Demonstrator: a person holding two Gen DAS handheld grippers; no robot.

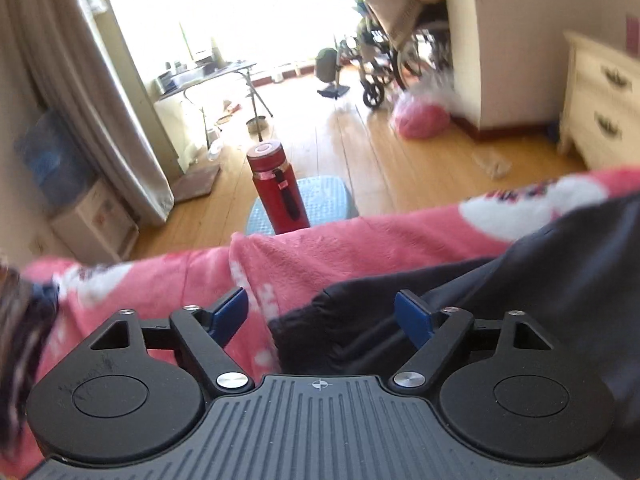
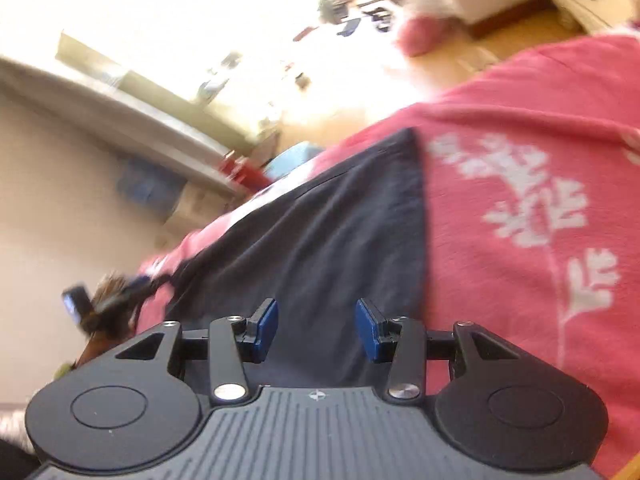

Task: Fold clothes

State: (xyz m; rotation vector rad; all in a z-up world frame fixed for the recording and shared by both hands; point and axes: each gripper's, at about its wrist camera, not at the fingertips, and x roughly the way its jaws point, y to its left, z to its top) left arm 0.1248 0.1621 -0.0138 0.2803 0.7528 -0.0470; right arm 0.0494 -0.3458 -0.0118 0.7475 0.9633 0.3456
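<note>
- Left gripper (image 1: 322, 318) gapes wide, nothing between its blue pads; right gripper (image 2: 316, 330) is likewise released and empty.
- The dark garment (image 2: 320, 240) lies spread on the pink blanket (image 2: 520, 128), directly ahead of both.
- Folding looks barely begun; grasping an edge remains.

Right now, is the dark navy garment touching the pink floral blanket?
Touching. In the right wrist view the dark navy garment lies flat on the pink floral blanket, its edge resting directly on it with no gap.
</note>
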